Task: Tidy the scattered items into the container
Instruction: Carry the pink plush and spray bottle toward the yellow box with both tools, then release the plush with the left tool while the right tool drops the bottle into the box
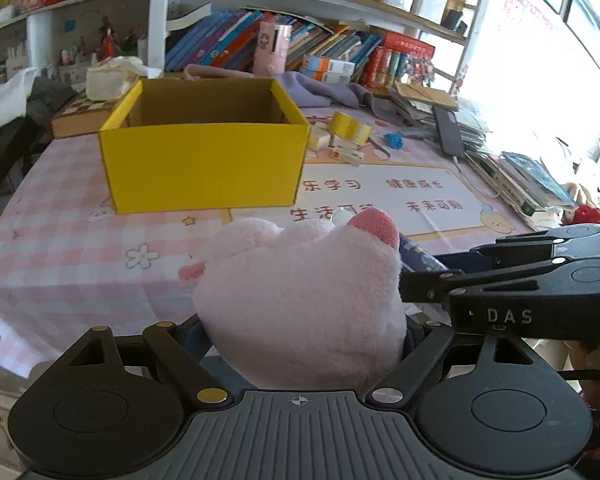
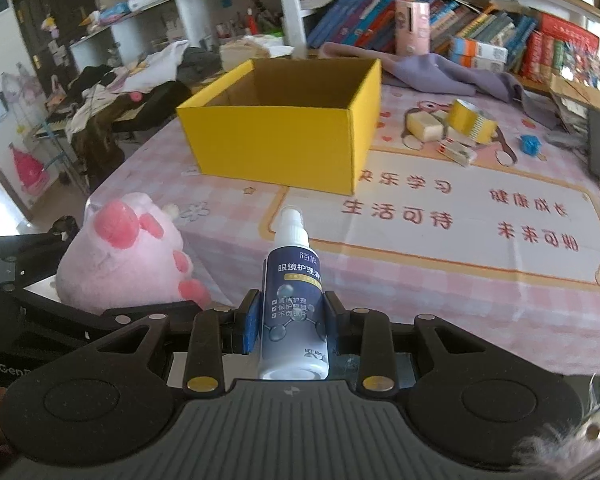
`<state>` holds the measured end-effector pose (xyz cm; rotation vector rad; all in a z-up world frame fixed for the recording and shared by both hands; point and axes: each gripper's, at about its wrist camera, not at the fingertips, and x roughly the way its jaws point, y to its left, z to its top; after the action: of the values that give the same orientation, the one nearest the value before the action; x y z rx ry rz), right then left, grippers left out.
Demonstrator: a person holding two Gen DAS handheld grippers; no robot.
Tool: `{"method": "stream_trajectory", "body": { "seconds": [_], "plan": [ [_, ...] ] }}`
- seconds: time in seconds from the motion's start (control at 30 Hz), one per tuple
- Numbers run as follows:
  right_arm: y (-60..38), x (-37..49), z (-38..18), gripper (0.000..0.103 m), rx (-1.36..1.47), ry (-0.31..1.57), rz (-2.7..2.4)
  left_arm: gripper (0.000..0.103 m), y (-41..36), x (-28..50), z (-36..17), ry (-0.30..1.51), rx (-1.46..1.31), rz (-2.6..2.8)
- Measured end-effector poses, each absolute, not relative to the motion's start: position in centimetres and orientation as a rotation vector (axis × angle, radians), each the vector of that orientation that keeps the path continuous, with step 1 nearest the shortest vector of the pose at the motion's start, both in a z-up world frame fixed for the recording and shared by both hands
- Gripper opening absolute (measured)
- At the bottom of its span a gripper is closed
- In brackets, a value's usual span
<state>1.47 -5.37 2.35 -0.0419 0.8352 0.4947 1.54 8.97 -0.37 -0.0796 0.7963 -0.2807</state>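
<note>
Pink plush and bottle held short of box

Left wrist: left gripper point(image 1: 300, 336) spread wide around plush point(image 1: 300, 304); yellow box point(image 1: 204, 168) stands beyond, tape point(image 1: 349, 127) beside it. "DAS" on right gripper point(image 1: 424, 280).

Right wrist: right gripper point(image 2: 288, 322) clamps bottle point(image 2: 294, 312), label "NET: 60ml"; box point(image 2: 280, 148) ahead on table point(image 2: 440, 300).

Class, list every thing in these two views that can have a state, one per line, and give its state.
Yellow box: open at the top, nothing visible inside.
Pink plush toy: held in the left hand-held gripper, off the table.
Spray bottle: clamped in the right hand-held gripper, cap on.
Yellow tape roll: lying on the table, untouched.
Blue small object: on the table, not yet tidied.
</note>
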Motion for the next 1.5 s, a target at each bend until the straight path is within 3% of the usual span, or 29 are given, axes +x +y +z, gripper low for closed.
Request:
{"method": "stream_trajectory", "body": {
  "seconds": [0.53, 0.8, 1.2, 1.5],
  "plan": [
    [-3.0, 3.9, 1.3, 0.030, -0.061, 0.880, 0.591, 0.086, 11.0, 3.1, -1.4, 0.831, -0.127, -0.199],
    [-2.5, 7.6, 3.0, 0.030, -0.062, 0.775, 0.619, 0.086, 11.2, 6.3, 0.9, 0.757, -0.074, -0.190],
    [-0.8, 20.8, 7.3, 0.030, -0.072, 0.608, 0.622, 0.087, 11.8, 17.9, 5.8, 0.618, 0.038, -0.186],
    [3.7, 31.3, 3.0, 0.030, -0.384, 0.666, 0.685, 0.087, 11.8, 29.1, 1.6, 0.795, 0.268, -0.182]
  ]
}}
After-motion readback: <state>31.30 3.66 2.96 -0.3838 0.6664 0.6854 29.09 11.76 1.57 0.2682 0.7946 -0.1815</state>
